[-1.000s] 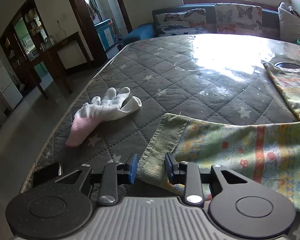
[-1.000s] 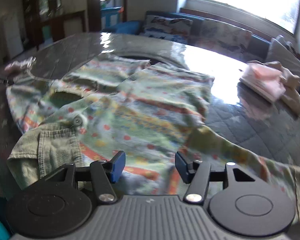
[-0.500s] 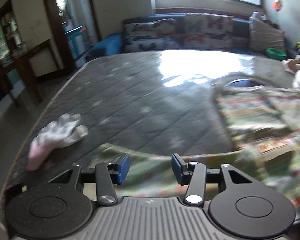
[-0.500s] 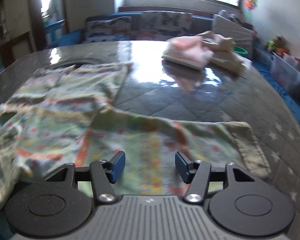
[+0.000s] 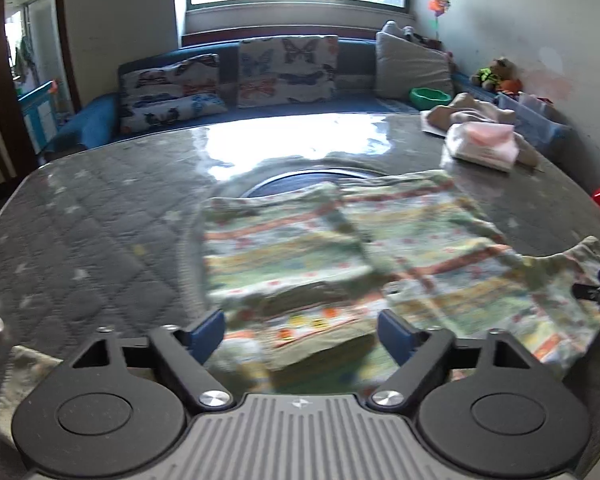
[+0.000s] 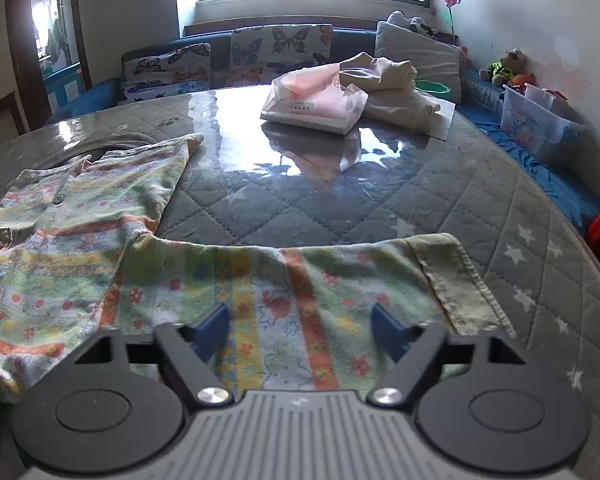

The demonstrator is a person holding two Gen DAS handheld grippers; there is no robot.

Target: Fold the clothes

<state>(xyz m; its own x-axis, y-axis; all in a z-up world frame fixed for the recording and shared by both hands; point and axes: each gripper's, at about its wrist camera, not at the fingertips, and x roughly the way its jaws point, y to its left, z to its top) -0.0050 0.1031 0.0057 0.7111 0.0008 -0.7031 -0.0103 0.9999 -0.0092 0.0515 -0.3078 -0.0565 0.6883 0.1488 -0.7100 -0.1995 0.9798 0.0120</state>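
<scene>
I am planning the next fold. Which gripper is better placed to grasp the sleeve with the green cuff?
Probably the right gripper: it is open directly over that sleeve, the cuff beside it. The left gripper faces the shirt body.

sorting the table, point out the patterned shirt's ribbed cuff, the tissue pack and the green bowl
ribbed cuff (image 6: 462, 280), right wrist view, middle of the ribbing
tissue pack (image 6: 314, 98), right wrist view, its pink top face
green bowl (image 5: 430, 97), left wrist view, its front wall

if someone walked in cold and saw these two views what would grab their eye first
The colourful striped child's garment spread across the near side of the grey quilted table, with the open right gripper poised over its sleeve and the open left gripper over its other end. Next, the pink tissue pack further back, beside a beige crumpled cloth.
</scene>
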